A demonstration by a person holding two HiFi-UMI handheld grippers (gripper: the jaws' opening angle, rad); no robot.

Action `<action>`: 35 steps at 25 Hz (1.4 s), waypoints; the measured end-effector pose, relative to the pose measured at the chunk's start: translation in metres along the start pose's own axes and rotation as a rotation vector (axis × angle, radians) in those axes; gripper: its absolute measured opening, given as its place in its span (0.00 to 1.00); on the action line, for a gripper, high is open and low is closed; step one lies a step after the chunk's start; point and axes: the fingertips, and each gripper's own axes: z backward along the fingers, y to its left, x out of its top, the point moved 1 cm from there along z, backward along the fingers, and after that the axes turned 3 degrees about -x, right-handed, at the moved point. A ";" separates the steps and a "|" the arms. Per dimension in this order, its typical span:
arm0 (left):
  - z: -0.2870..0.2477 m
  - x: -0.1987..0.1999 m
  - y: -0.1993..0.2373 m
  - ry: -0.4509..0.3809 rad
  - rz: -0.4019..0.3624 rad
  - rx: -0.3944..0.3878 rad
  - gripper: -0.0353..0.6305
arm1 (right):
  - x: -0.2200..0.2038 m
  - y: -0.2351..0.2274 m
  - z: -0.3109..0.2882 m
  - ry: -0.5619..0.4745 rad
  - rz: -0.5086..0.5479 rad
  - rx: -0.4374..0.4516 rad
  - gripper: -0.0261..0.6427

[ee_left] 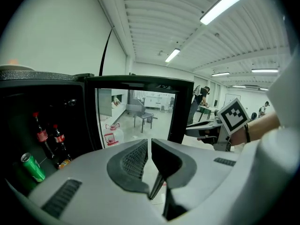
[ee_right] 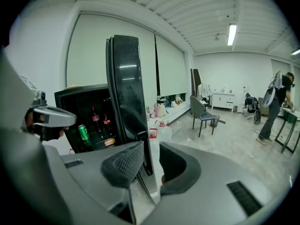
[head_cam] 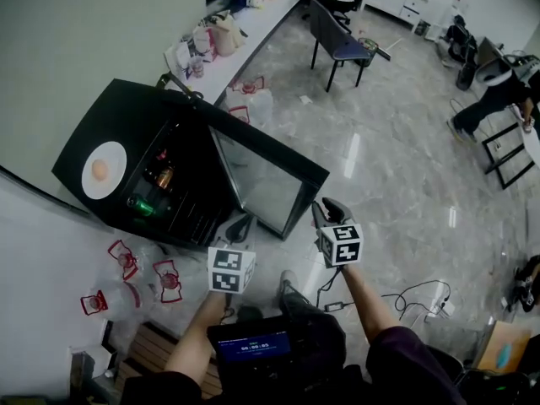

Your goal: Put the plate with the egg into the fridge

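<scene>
Two grippers hang empty: left gripper [head_cam: 240, 225] jaws nearly together, right gripper [head_cam: 331, 209] jaws apart. White round plate [head_cam: 115, 153] with orange egg [head_cam: 99, 170] lies upper left, nearer the left one.

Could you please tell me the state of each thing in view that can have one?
Fridge door: open.
Plate: on top of the fridge, egg resting on it.
Left gripper: jaws shut, empty.
Right gripper: jaws apart, nothing gripped; door edge beyond them.
Bottles: upright inside the fridge.
</scene>
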 end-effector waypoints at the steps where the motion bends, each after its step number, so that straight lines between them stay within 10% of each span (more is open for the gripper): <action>1: -0.003 0.004 0.001 -0.003 0.007 0.014 0.10 | 0.004 -0.010 -0.005 -0.001 -0.006 0.000 0.21; 18: 0.007 0.051 0.035 -0.047 0.030 0.261 0.10 | 0.042 -0.015 -0.053 -0.042 0.021 0.211 0.19; 30: 0.156 0.114 0.156 0.005 -0.354 0.605 0.10 | 0.091 0.158 -0.068 -0.130 0.107 0.521 0.19; 35: 0.215 0.115 0.228 0.042 -0.378 0.656 0.10 | 0.148 0.248 -0.059 -0.154 0.082 0.735 0.19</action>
